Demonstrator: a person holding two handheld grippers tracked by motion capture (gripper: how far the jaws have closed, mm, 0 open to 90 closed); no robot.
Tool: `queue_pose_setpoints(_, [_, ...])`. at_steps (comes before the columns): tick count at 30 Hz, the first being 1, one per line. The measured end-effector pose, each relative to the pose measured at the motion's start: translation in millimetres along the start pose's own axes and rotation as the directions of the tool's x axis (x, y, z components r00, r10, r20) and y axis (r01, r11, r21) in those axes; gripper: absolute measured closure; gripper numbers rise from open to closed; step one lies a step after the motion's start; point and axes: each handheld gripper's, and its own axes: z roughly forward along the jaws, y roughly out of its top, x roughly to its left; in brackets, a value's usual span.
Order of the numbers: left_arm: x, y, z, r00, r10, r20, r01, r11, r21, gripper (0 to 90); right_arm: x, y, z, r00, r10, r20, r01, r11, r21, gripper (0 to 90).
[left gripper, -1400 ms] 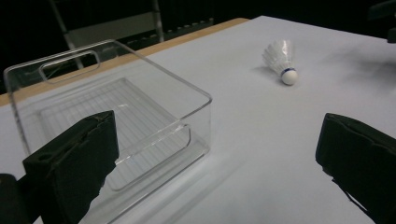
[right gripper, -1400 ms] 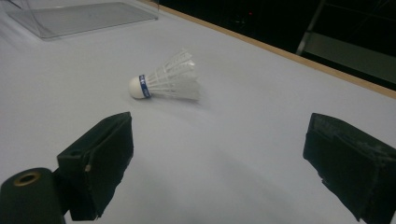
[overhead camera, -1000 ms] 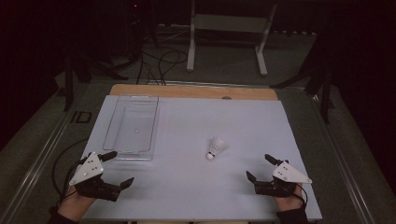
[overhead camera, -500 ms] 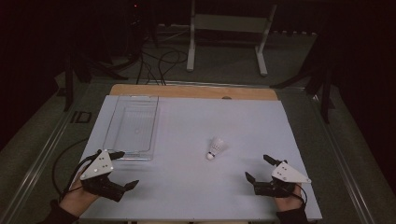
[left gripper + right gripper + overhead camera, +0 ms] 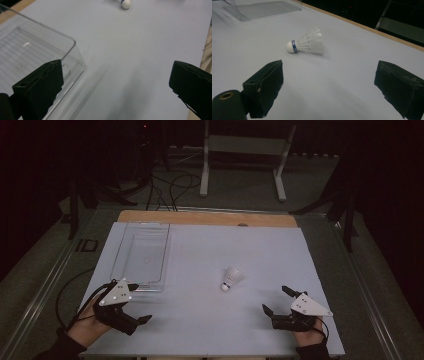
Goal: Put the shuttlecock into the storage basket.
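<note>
Left tongs point(image 5: 135, 302) have slid in from the bench's left edge and turned toward the middle over the last second, jaws wide apart with nothing in them, just off the near corner of the clear tray point(image 5: 126, 251). My guess is a reach is starting. Shuttlecock point(image 5: 232, 278) lies on its side mid-bench, nothing blocking it, and right tongs point(image 5: 274, 301) sit near the right corner, also wide open and empty.

Table surface inspected from above: two hand-held grippers, one shuttlecock, one tray.

White feathered shuttlecock point(image 5: 231, 278) lies on its side on the pale table sheet point(image 5: 210, 250). Clear rectangular plastic tray point(image 5: 142, 256) sits left of it, apart. Left gripper point(image 5: 137, 303) lies below-left, right gripper point(image 5: 276, 300) below-right, jaws of both spread.
</note>
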Motion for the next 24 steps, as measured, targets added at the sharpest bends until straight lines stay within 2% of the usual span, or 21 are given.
queue_pose_setpoints(1, [-1.1, 0.4, 0.9, 0.9999, 0.007, -0.008, -0.007, 1.0, 0.005, 0.4, 0.1, 0.0, 0.0, 1.0, 0.0, 0.001, 0.0, 1.0, 0.0, 8.6])
queue_pose_setpoints(5, [-1.5, 1.2, 3.8, 0.9999, -0.003, 0.014, 0.003, 0.9998, 0.022, 0.4, 0.1, 0.3, -0.7, 0.9999, -0.004, 0.01, 0.004, 1.0, -0.002, 8.6])
queue_pose_setpoints(6, [-1.8, 1.8, 5.8, 0.9996, -0.012, 0.027, 0.011, 0.9989, 0.045, 0.4, -0.3, 1.0, -1.7, 0.9998, -0.008, 0.02, 0.008, 1.0, -0.012, 8.5])
queue_pose_setpoints(8, [-2.7, 2.7, 7.2, 0.9997, -0.011, 0.02, 0.01, 0.9986, 0.052, 0.4, -0.2, 1.2, -2.3, 0.9995, -0.01, 0.03, 0.01, 1.0, -0.016, 8.5])
queue_pose_setpoints(11, [-3.8, 5.1, 9.6, 0.9992, -0.02, 0.034, 0.017, 0.9964, 0.083, 0.4, 0.0, 0.9, -2.0, 0.9996, -0.009, 0.026, 0.009, 1.0, -0.012, 8.6])
queue_pose_setpoints(15, [-6.3, 7.7, 13.9, 0.998, -0.019, 0.06, 0.011, 0.9916, 0.129, 0.4, 0.5, 0.9, -1.2, 0.9997, -0.01, 0.022, 0.01, 1.0, -0.008, 8.5])
queue_pose_setpoints(21, [-9.4, 10.7, 20.5, 0.997, -0.014, 0.076, 0.0, 0.9842, 0.177, 0.4, 0.8, 0.3, -0.2, 0.9999, -0.011, 0.011, 0.011, 1.0, -0.001, 8.6])
queue_pose_setpoints(24, [-10.1, 11.1, 21.5, 0.9971, -0.01, 0.076, -0.004, 0.9828, 0.185, 0.4, 1.0, 0.4, -0.1, 0.9998, -0.013, 0.013, 0.013, 1.0, 0.0, 8.5])
